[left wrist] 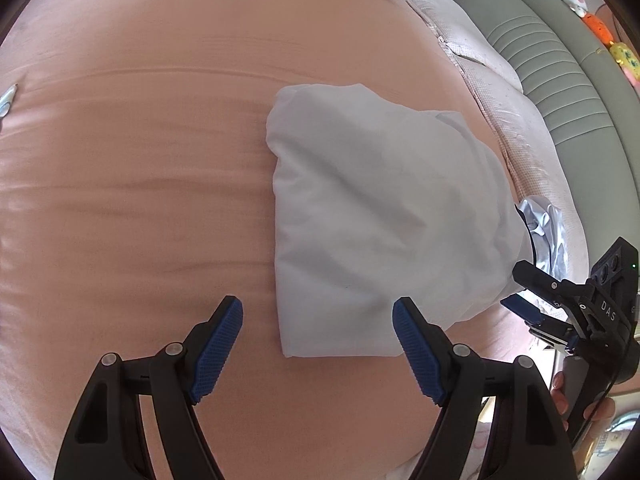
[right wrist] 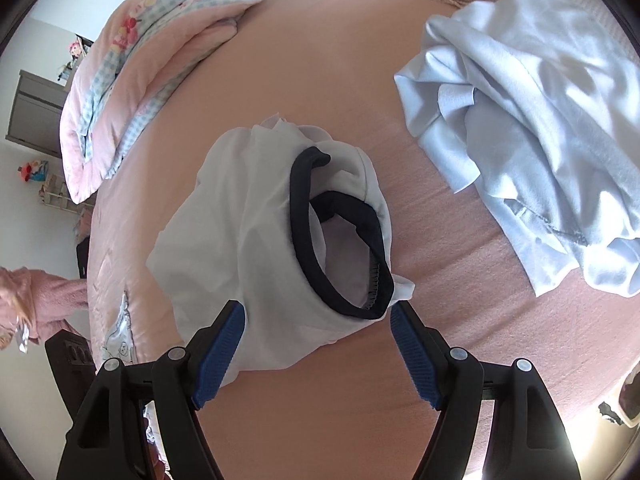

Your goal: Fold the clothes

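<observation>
From the left wrist camera I lose the white garment's far right corner behind the right gripper, so I cannot tell whether those jaws touch cloth. The pale blue garment shows only as a sliver there. On the right wrist view, the white garment's near edge passes behind a blue pad; contact unclear. The patterned quilt is cut off by the lens edge.

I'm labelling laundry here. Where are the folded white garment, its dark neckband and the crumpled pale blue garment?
Folded white garment (left wrist: 372, 216): left wrist view, middle of its top layer.
Dark neckband (right wrist: 304, 236): right wrist view, left side of the loop.
Crumpled pale blue garment (right wrist: 532, 128): right wrist view, central folds.
</observation>
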